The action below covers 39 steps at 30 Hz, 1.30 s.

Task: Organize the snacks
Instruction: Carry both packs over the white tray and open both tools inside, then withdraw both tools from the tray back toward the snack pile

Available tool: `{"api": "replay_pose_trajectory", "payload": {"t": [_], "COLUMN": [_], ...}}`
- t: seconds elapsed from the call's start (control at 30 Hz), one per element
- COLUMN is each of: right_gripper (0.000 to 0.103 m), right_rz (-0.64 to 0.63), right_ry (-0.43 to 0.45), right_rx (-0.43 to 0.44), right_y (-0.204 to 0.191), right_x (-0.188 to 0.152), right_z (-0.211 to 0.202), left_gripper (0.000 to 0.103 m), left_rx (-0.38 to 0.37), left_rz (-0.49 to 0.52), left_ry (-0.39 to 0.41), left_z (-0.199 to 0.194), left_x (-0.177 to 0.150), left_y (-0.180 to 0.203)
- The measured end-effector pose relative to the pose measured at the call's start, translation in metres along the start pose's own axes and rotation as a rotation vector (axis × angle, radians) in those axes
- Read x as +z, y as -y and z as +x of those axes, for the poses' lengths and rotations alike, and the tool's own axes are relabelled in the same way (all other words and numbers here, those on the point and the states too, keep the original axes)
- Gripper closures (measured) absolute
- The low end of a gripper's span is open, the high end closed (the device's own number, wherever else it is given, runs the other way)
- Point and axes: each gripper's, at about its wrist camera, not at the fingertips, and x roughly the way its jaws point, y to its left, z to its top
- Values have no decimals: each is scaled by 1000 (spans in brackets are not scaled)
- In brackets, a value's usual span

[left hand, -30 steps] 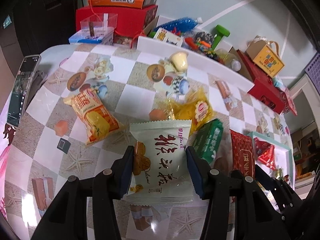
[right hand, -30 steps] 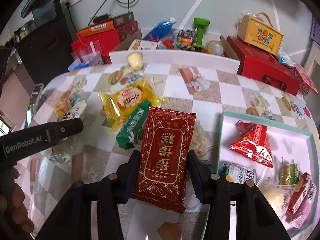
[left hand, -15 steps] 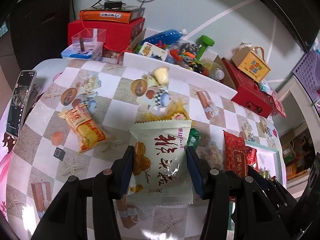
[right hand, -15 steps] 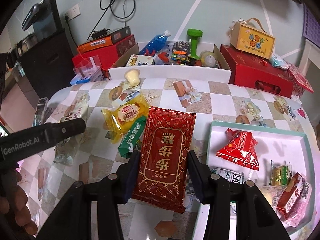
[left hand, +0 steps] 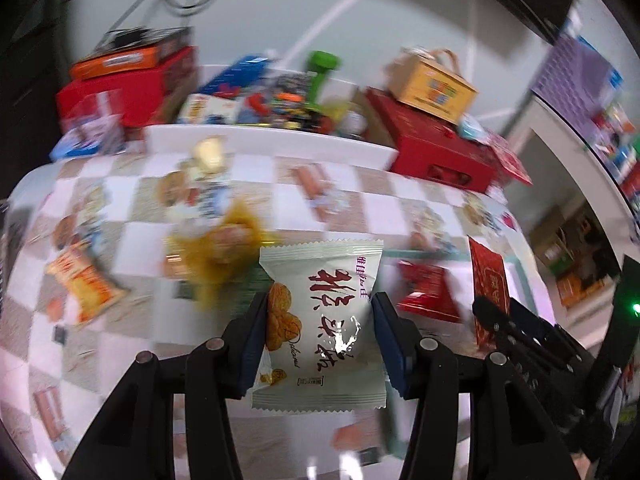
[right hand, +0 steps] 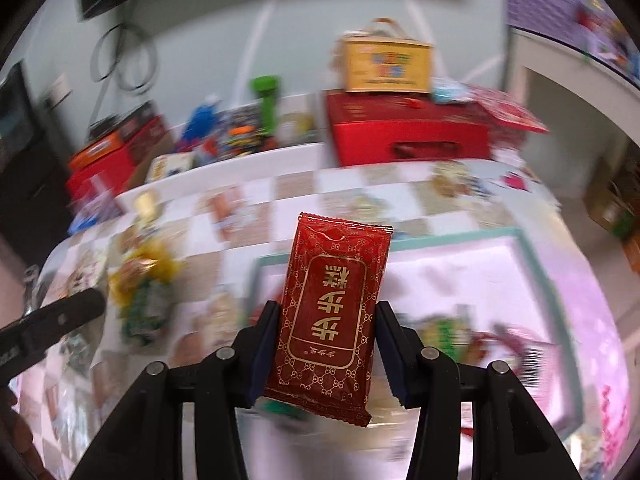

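We hold a packet in left tongs, another packet in right tongs, tray on worktop right, boxes behind.

I see the white snack packet upright in my left view, red characters down its face and biscuits printed at its lower left, crimped at top and bottom. It is held off the checkered table, pinched at both side edges. In my right view the red snack packet stands upright, slightly tilted, gold lattice and gold-framed characters on its face, also pinched at both sides, raised above the teal-rimmed tray. On the table left of that tray lie a yellow packet and a green packet, both blurred.
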Motion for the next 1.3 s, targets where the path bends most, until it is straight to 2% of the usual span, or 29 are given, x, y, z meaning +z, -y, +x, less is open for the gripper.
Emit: {"api": "replay_pose_trajectory", "payload": {"t": [0.27, 0.43, 0.6, 0.73, 0.83, 0.97, 1.03, 1.07, 1.1, 1.23, 1.3], "right_gripper": [53, 52, 52, 52, 52, 51, 43, 32, 27, 25, 17], "right_rz": [169, 209, 214, 213, 212, 209, 217, 222, 229, 241, 249], "right_ry": [5, 17, 2, -14, -22, -29, -35, -37, -40, -51, -65], "right_rx": [-124, -165, -165, -155, -149, -148, -152, -151, -148, -156, -153], "right_y": [77, 95, 100, 101, 100, 98, 99, 100, 101, 102, 103], "right_x": [0, -2, -4, -5, -6, -6, -6, -6, -7, -7, -8], "right_z": [1, -2, 3, 8, 10, 10, 11, 12, 12, 13, 15], "left_gripper": [50, 50, 50, 49, 43, 41, 36, 33, 31, 31, 25], "left_rx": [-89, -113, -120, -112, -118, -117, -106, -97, -87, -56, -33], "left_rz": [157, 218, 264, 252, 234, 225, 213, 206, 196, 146, 124], "left_ry": [-67, -122, -164, -158, -145, -131, -128, -127, -127, -126, -127], "left_z": [35, 63, 84, 83, 75, 67, 64, 62, 61, 57, 56], "left_x": [1, -8, -17, -17, -16, -15, -15, -16, -16, -14, -15], "left_y": [82, 119, 142, 139, 136, 132, 126, 123, 118, 97, 85]}}
